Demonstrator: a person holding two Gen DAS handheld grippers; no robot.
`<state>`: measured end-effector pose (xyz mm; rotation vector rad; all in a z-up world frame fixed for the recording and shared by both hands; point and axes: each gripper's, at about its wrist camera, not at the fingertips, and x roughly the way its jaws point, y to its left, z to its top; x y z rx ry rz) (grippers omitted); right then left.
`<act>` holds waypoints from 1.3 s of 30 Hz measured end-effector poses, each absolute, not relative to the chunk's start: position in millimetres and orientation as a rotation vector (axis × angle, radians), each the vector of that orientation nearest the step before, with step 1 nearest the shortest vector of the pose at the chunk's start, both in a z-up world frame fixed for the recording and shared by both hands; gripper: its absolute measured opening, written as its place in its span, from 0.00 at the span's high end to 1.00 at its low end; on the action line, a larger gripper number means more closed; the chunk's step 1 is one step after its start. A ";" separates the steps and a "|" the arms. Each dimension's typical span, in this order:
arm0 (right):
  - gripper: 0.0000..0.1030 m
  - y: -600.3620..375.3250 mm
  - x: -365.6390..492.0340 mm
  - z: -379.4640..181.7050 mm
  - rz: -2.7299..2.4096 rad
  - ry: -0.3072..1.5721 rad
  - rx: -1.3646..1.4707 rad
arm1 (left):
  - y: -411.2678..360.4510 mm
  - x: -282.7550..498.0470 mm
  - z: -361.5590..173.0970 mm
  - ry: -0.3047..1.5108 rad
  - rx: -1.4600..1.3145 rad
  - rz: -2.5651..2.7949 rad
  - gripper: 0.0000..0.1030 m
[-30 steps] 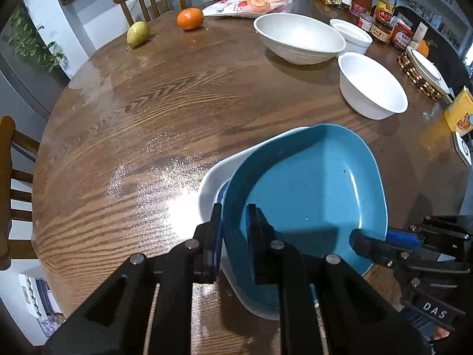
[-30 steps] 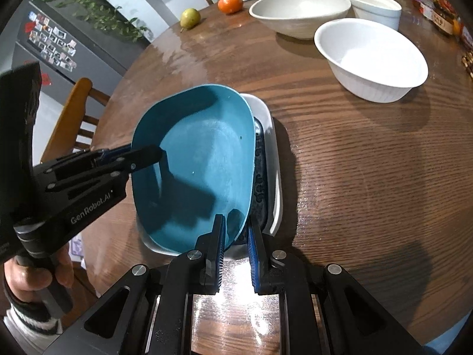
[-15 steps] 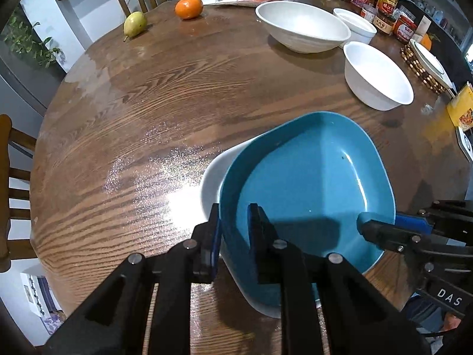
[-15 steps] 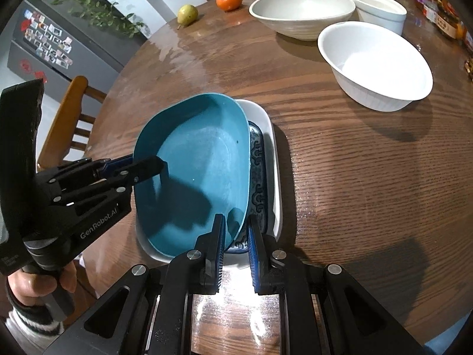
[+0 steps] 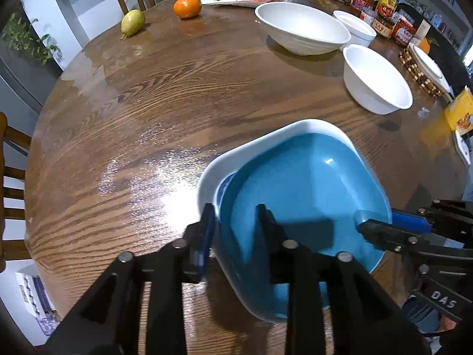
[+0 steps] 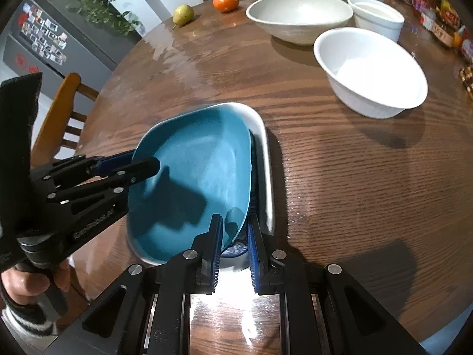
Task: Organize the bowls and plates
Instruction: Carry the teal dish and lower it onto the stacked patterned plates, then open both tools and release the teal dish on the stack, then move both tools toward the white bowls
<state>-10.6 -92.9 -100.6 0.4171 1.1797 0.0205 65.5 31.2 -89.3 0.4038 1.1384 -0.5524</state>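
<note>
While the round wooden tabletop [image 5: 153,94] spreads out ahead of both grippers, the stacked dishes lie at its near edge right under them. Lowest is a white plate [image 5: 266,139], its rim showing ahead of and to the left of the left gripper [image 5: 236,222]; nested in it is a teal plate [image 5: 307,189]. A blue patterned dish [image 6: 254,177] shows as a sliver between the two. The left gripper straddles the teal plate's near-left rim, and its jaws have just been opening, so the pads now stand off the rim on either side. The right gripper [image 6: 233,230] is clamped on the teal plate's near-right rim. Well ahead of the right gripper sit a wide cream bowl [image 6: 298,14], a white bowl [image 6: 372,71] and a smaller white bowl [image 6: 375,14]. Farthest ahead lie an orange [image 5: 187,6] and a pear [image 5: 132,23].
</note>
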 end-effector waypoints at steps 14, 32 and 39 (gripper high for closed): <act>0.74 -106.1 -21.1 -91.4 0.004 1.133 0.443 | 44.8 70.4 -66.6 1.069 0.354 -0.479 0.27; 0.36 -134.8 -41.7 -60.5 -0.156 1.014 0.398 | 40.0 62.1 -48.4 1.073 0.249 -0.485 0.01; 0.32 -150.6 -47.2 -54.4 -0.201 0.991 0.395 | 21.7 54.3 -42.1 1.049 0.256 -0.508 0.01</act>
